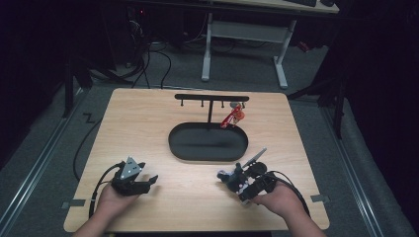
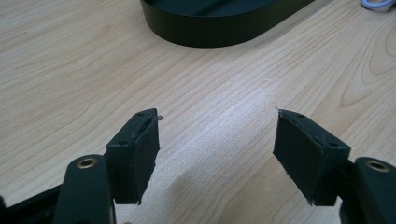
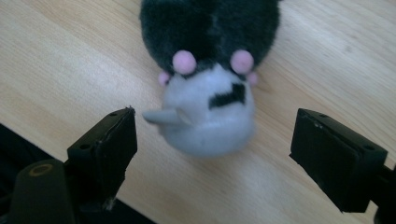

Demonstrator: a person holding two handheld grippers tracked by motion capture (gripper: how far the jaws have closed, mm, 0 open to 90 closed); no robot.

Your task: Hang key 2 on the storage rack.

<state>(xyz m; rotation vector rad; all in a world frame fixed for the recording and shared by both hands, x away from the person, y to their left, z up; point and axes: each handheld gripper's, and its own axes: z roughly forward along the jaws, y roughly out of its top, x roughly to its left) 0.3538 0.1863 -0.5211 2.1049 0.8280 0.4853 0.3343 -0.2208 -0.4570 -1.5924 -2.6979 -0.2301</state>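
right gripper released, jaws spread wide, nothing pressed by either pad. left gripper likewise released, over bare wood. two grippers, one plush toy, one black oval tray, one black hook rack with one red trinket hanging from it.

plush toy lying on the table just ahead of the right gripper, between the lines of its jaws but apart from both: dark fuzzy body farther off, white fluffy end nearest, pink dots, small black mark, a grey tab poking out sideways.

near table edge just behind the right gripper. tray beyond and toward the left gripper; open wood between the two grippers and on either side of the toy.
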